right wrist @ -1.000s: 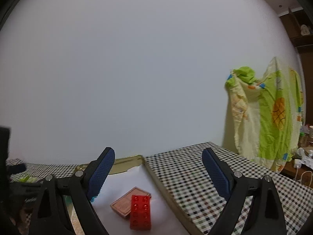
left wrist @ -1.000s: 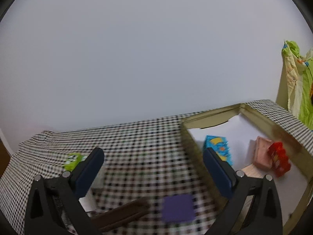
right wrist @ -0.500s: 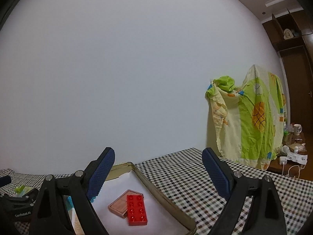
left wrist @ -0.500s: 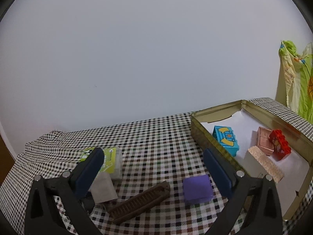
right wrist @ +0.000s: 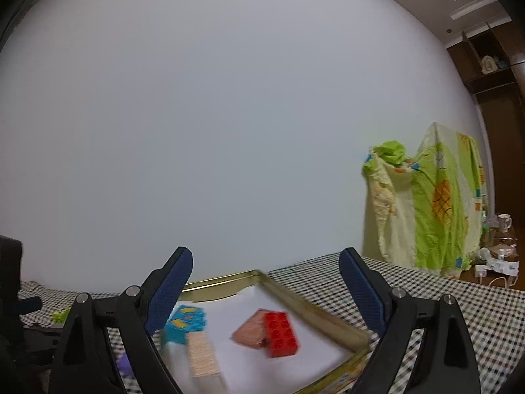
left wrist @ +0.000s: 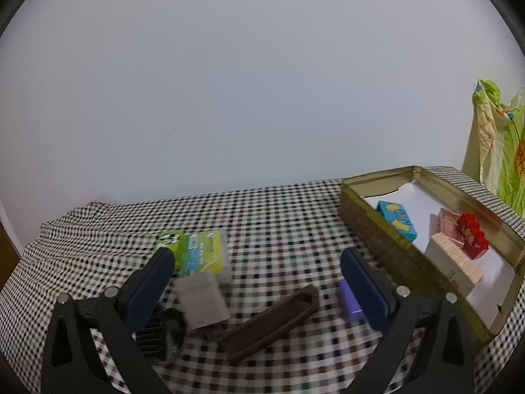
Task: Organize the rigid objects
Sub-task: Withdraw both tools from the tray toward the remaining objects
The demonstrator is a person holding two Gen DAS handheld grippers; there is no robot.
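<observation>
A black-and-white checked tablecloth (left wrist: pixel 279 216) covers the table. On its right side lies a shallow gold metal tin (left wrist: pixel 387 246), open-topped and lined with white paper; printing runs along its near outer rim in the right wrist view but is too blurred to read.

Inside the tin lie a blue box with yellow patches (left wrist: pixel 397 220), a pale beige ribbed block (left wrist: pixel 456 262), a pink flat case (left wrist: pixel 448 220) and a red studded brick (left wrist: pixel 472 238). The brick rests against the pink case, partly over it.

Outside the tin, on the cloth, sit a green and white packet (left wrist: pixel 197 252) with printed labels whose writing is too small to read, a grey block (left wrist: pixel 203 298) just in front of it, a long brown comb-like piece (left wrist: pixel 272 320) lying diagonally, a small purple block (left wrist: pixel 347 300) near the tin's wall, and a black object (left wrist: pixel 160 331) I cannot identify.

The left gripper (left wrist: pixel 256 282) hangs above these loose items, its blue-padded jaws spread wide and holding nothing. The right gripper (right wrist: pixel 265 282) is over the tin, jaws likewise wide apart and empty.

A green and yellow patterned sheet (right wrist: pixel 426 210) is draped behind the table.
</observation>
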